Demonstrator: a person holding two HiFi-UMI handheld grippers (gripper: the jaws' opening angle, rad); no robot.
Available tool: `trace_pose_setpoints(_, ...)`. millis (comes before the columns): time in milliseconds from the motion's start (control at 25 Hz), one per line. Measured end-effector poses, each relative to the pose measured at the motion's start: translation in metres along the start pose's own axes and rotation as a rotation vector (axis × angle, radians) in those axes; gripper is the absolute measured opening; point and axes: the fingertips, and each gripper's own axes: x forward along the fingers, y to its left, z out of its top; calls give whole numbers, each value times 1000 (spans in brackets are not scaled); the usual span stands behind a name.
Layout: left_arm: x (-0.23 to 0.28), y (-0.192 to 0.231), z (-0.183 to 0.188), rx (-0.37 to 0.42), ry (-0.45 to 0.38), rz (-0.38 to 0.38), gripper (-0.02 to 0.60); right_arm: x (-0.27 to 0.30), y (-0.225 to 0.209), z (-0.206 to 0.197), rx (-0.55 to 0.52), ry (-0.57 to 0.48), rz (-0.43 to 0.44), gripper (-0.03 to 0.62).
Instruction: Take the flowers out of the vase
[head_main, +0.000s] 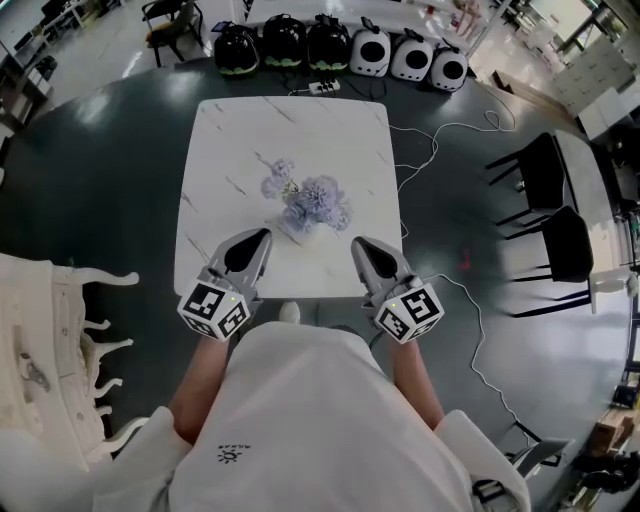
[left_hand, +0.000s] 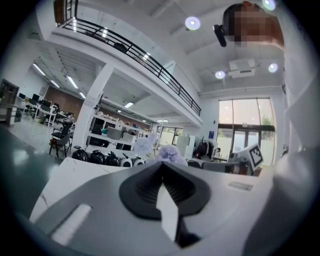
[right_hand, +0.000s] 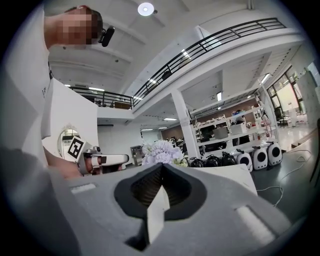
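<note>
The left gripper (head_main: 260, 240) has its jaws pressed together with nothing between them, as the left gripper view shows. The right gripper (head_main: 360, 245) is likewise closed and empty. Both are held level, and their tips point at the vase (head_main: 300, 228) from the near side, one to its left and one to its right. Each is near the vase but touches nothing.

The vase stands on the white marbled table (head_main: 330, 120), toward the person's edge, with the flowers (head_main: 312, 198) rising out of it.

The flowers will probably weigh very little and give easily. The heads look soft and would crush or shed under a squeeze, while the stems should be thin and springy. The better hold is likely low on the bunched stems, just above the vase mouth, with the jaws first opened. The vase seems small and light, so it could tip or lift with the stems unless the other gripper steadies it.

The flowers are pale lilac, with rounded, fluffy heads in a loose cluster and one smaller sprig leaning out to the vase's far left. The vase is pale and mostly hidden under the blooms, so its shape cannot be made out.
</note>
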Motion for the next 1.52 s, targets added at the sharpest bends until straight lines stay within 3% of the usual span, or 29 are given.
trace_pose_setpoints(200, 11, 8, -1, -2, 2, -25, -12, 4, -8, -1, -4, -2, -36, 2)
trace_pose_setpoints(400, 19, 3, -5, 10, 13, -27, -12, 6, -15, 5, 1, -7, -6, 2)
trace_pose_setpoints(920, 28, -10, -21, 4, 43, 76, 9, 2, -42, 22, -2, 8, 108, 2)
trace_pose_setpoints(1040, 34, -16, -22, -7, 37, 72, 83, 2, -44, 25, -12, 7, 129, 2)
trace_pose_setpoints(1240, 43, -24, -28, 19, 69, 75, 295, 2, -43, 24, -21, 12, 159, 2)
trace_pose_setpoints(1360, 53, -22, -34, 55, 100, 88, 385, 3, -45, 26, -19, 13, 169, 2)
trace_pose_setpoints(1520, 69, -22, -37, 82, 111, 85, 419, 2, -48, 29, -22, 13, 169, 2)
